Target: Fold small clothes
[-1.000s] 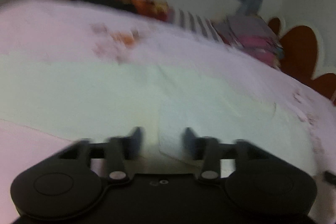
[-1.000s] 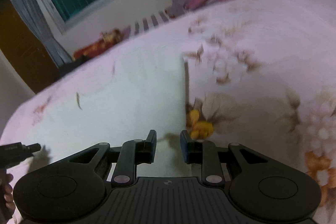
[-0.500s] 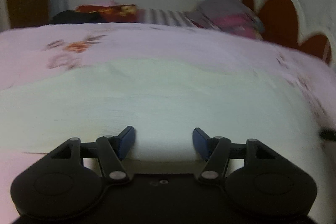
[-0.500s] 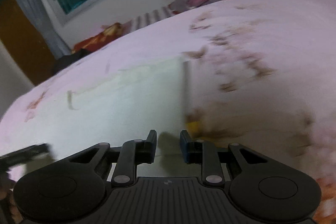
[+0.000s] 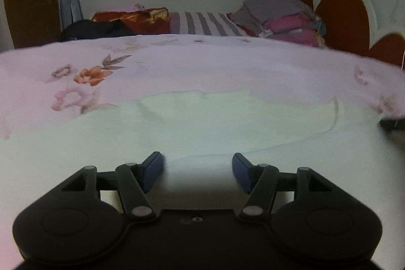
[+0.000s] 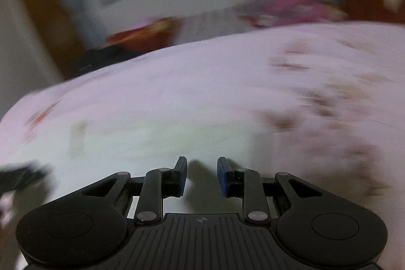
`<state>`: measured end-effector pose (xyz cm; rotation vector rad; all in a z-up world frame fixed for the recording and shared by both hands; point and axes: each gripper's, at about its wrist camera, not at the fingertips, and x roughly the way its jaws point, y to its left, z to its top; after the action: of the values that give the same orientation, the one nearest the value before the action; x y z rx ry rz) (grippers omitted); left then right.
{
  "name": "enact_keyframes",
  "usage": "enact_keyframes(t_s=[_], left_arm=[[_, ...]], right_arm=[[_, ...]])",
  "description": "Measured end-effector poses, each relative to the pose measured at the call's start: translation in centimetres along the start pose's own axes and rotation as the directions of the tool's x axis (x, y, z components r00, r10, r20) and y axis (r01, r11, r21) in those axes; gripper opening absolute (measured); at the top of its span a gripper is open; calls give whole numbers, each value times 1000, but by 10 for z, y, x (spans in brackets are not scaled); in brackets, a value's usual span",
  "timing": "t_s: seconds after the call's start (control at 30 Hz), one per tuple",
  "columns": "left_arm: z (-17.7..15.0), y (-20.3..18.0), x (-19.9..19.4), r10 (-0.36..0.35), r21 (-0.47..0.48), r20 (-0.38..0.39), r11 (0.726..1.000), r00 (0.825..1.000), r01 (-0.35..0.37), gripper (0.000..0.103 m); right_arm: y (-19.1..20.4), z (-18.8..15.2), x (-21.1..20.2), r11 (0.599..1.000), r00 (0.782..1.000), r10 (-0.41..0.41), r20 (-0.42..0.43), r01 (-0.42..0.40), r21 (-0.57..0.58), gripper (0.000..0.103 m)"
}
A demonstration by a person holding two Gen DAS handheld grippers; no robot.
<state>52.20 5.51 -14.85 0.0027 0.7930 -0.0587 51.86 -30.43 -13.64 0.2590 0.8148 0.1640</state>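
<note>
Left tongs (image 5: 197,165) spread wide, nothing between the blue pads. Pale green garment (image 5: 202,128) lies flat and smooth on the bed (image 5: 202,62), directly ahead of and under them; thin seam curves off to the right. Right tongs (image 6: 202,175) at a narrow gap, empty, over the same cloth (image 6: 152,143); that view is motion-blurred. Bedsheet is pink, floral print. Folded clothes stack (image 5: 283,17) far ahead-right.
</note>
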Motion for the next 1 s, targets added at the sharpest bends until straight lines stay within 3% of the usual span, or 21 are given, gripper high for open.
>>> enact_keyframes(t_s=[0.1, 0.3, 0.33, 0.4, 0.5, 0.57, 0.63, 0.7, 0.73, 0.8, 0.87, 1.0], left_arm=[[2, 4, -1, -10, -14, -7, 1000, 1000, 10, 60], [-4, -9, -25, -44, 5, 32, 999, 999, 44, 60], [-7, -10, -28, -51, 6, 35, 999, 998, 50, 60], [-17, -11, -29, -62, 12, 7, 998, 998, 62, 61], [-29, -16, -31, -38, 50, -9, 998, 999, 39, 61], [-27, -16, -44, -50, 32, 6, 998, 999, 50, 62], [-29, -15, -56, -70, 18, 39, 997, 997, 69, 71], [-34, -19, -50, -65, 20, -4, 998, 998, 65, 74], [-37, -18, -43, -65, 10, -31, 998, 997, 65, 73], [-39, -17, -45, -66, -6, -14, 998, 998, 66, 71], [-39, -6, -54, -63, -49, 3, 997, 998, 63, 64], [-51, 50, -84, 6, -190, 41, 982, 999, 2, 68]], right_arm=[[-23, 12, 12, 997, 999, -33, -24, 35, 75, 26], [-6, 0, -11, 998, 998, -60, 2, 60, 18, 25], [0, -7, -18, 998, 998, -64, -2, 64, -2, 24], [11, -22, -29, 997, 997, -73, -31, 71, -43, 8], [14, -48, -32, 992, 992, -105, -69, 101, -71, 7], [14, -54, -46, 991, 991, -124, -48, 122, -53, 7], [17, -57, -68, 996, 997, -81, 16, 81, -25, 7], [28, -64, -77, 995, 997, -76, 31, 78, -55, 7], [31, -70, -72, 994, 996, -84, -1, 84, -66, 7], [32, -80, -56, 991, 990, -116, -75, 111, -69, 7], [36, -77, -65, 992, 992, -119, -41, 118, -41, 8], [42, -78, -93, 994, 992, -107, 61, 105, 39, 8]])
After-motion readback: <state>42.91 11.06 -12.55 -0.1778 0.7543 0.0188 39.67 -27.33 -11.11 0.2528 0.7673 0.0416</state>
